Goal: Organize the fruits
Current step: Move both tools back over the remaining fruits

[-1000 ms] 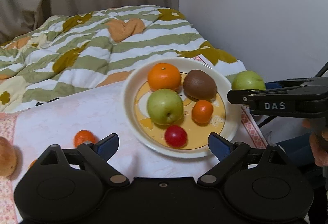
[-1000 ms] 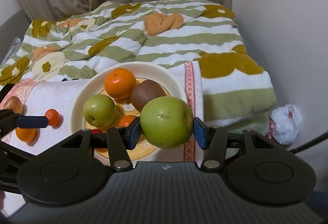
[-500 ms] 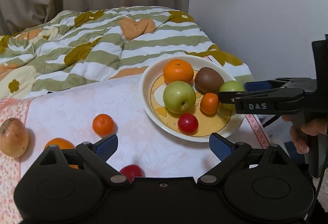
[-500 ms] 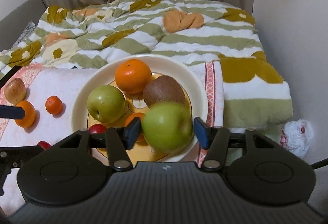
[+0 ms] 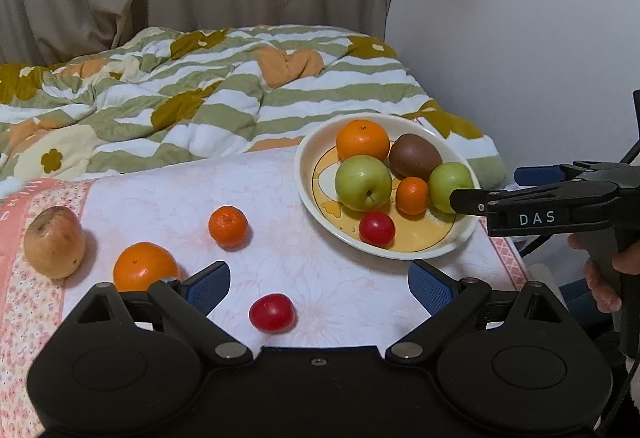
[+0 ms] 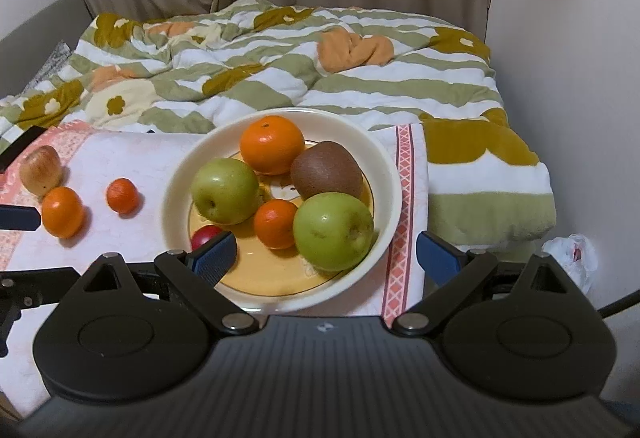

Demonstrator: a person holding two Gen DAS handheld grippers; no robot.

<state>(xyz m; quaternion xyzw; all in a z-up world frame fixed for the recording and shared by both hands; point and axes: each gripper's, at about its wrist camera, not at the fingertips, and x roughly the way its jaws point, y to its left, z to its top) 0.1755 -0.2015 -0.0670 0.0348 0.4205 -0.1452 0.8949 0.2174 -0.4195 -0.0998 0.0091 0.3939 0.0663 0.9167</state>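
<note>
A cream plate (image 6: 384, 157) (image 5: 306, 173) holds an orange (image 6: 272, 143), a kiwi (image 6: 326, 169), two green apples (image 6: 224, 189) (image 6: 332, 230), a small mandarin (image 6: 275, 222) and a red fruit (image 6: 204, 236). My right gripper (image 6: 326, 258) is open and empty, its jaws astride the nearer green apple (image 5: 448, 183) without touching it. My left gripper (image 5: 318, 280) is open and empty above the cloth. On the cloth lie a red fruit (image 5: 272, 312), a mandarin (image 5: 228, 226), an orange (image 5: 144, 272) and a brownish apple (image 5: 54, 242).
The fruits lie on a white and pink cloth (image 5: 168, 193) over a bed. A green striped quilt (image 6: 280, 65) is bunched behind the plate. A wall (image 5: 520, 37) is close on the right. A white crumpled bag (image 6: 572, 252) lies below the bed's right edge.
My right gripper brought the green apple over the plate, set it down beside the kiwi and opened. My left gripper pulled back and left, bringing the loose fruits into view.
</note>
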